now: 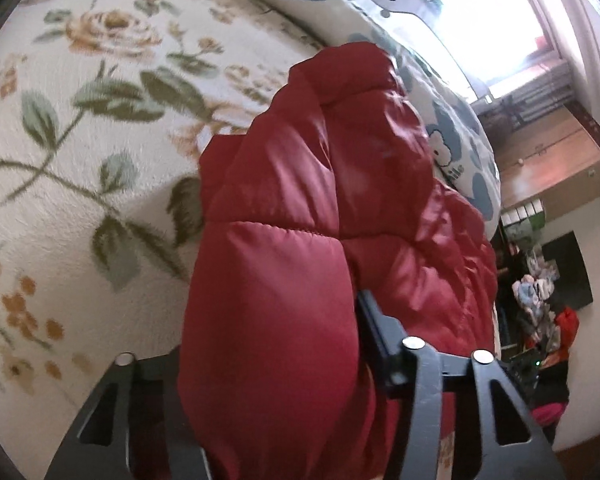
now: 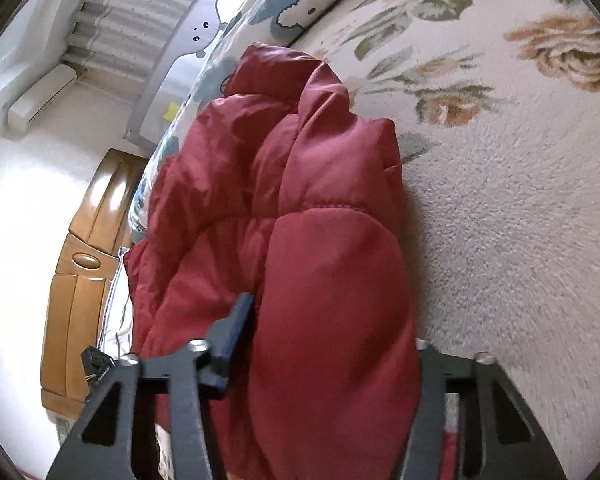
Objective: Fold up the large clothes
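Clamped in the left gripper point(image 1: 276, 360): a bulging fold of red padded jacket point(image 1: 300, 208), over a floral blanket point(image 1: 100, 120), window point(image 1: 496, 32) beyond.

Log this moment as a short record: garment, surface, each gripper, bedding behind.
garment: red puffer jacket, quilted, bunched in a thick roll on the bed
surface: cream floral blanket
left gripper: closed on a padded fold of the jacket
right gripper: closed on a padded fold of the jacket
bedding behind: white quilt with blue cartoon print, beyond the jacket
furniture: wooden headboard at the frame edge in the right wrist view
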Demonstrator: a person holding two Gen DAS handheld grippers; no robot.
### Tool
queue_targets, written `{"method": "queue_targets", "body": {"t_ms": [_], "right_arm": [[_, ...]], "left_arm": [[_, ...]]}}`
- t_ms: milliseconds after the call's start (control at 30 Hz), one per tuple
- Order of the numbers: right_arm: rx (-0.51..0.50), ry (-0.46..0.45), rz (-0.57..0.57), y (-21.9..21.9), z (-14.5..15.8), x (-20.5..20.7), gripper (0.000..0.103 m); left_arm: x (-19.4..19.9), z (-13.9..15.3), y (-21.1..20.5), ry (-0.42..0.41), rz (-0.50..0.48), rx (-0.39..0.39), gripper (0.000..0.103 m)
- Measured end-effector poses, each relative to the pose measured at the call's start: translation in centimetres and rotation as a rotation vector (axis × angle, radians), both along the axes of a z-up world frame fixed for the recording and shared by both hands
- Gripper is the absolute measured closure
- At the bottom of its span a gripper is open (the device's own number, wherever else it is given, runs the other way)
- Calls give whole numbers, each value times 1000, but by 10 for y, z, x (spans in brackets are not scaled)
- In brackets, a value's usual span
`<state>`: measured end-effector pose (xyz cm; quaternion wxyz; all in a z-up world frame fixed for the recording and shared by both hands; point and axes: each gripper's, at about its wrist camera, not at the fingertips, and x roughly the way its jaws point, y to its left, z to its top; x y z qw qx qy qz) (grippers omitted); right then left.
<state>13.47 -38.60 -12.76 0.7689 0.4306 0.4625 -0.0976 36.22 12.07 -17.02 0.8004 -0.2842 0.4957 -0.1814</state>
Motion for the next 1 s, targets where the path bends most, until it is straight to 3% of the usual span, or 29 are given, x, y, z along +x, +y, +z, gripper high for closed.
{"method": "queue_targets", "body": {"t_ms": [167,600,833,1000], "right_arm": [[-14,-8,13,13,24,-15,65],[7,-10,87,61,70,-104,66],[21,-3,107,86,79,-140,66],[16,2,94,91,71,-154,62]], "left_arm": [[-28,23,7,-36,-28,15,63],[-172,75,60,-70,-93,46,66],[-230,89,89,-46,-95,26,66],[-246,81,92,-27,-67,45,62]]}}
